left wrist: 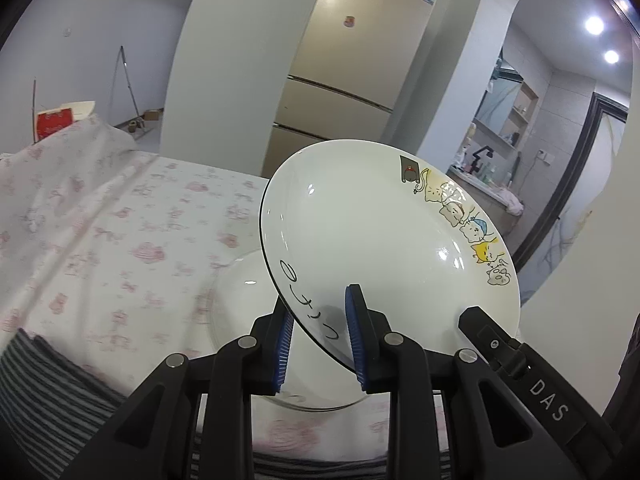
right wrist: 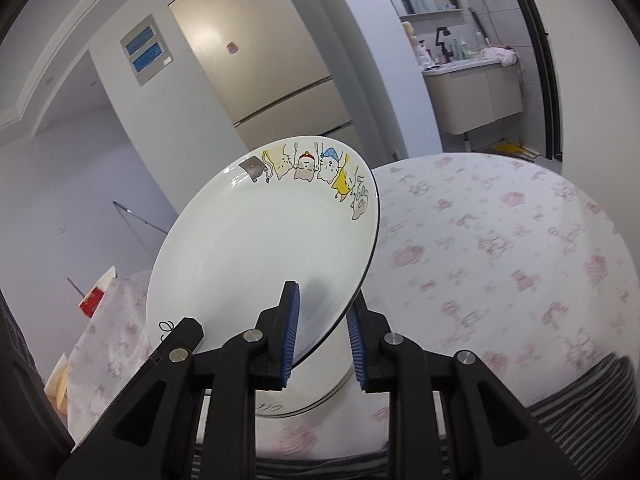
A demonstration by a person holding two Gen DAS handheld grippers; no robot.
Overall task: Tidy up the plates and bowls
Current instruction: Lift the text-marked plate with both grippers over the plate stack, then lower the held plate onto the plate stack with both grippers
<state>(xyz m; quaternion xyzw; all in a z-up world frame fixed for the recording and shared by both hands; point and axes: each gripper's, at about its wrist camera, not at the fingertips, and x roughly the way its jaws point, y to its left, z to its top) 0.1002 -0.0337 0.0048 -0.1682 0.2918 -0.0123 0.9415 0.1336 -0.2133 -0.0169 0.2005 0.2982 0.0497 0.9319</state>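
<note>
We have the cartoon-cat plate (left wrist: 384, 236) lifted off the table and tilted steeply, held from two sides at once: our left gripper (left wrist: 320, 340) has its blue-padded fingers (left wrist: 354, 340) closed to a narrow gap over the near rim by the black lettering, one pad on the plate's face and the other behind it, and our right gripper (right wrist: 322, 344) pinches the opposite stretch of rim in the same way, one pad (right wrist: 292, 340) on the white face and the other under the dark-lined edge. In each wrist view the other gripper's black body shows at the plate's far edge, so we judge both grips to be live, though contact behind the plate is hidden from us. Directly under the raised plate lies a second dish (left wrist: 240, 308), pale and round with a thin dark rim, resting on the pink-flowered tablecloth (left wrist: 120, 220); we cannot tell whether it is a plate or a shallow bowl. We judge the task to be in its middle: one dish sits as the base of a stack, and the plate in our hold is not yet placed. What remains is to level it, lower it centred onto the dish below, and release both grips. No other crockery shows in either view, so we cannot say how much more is left.
</note>
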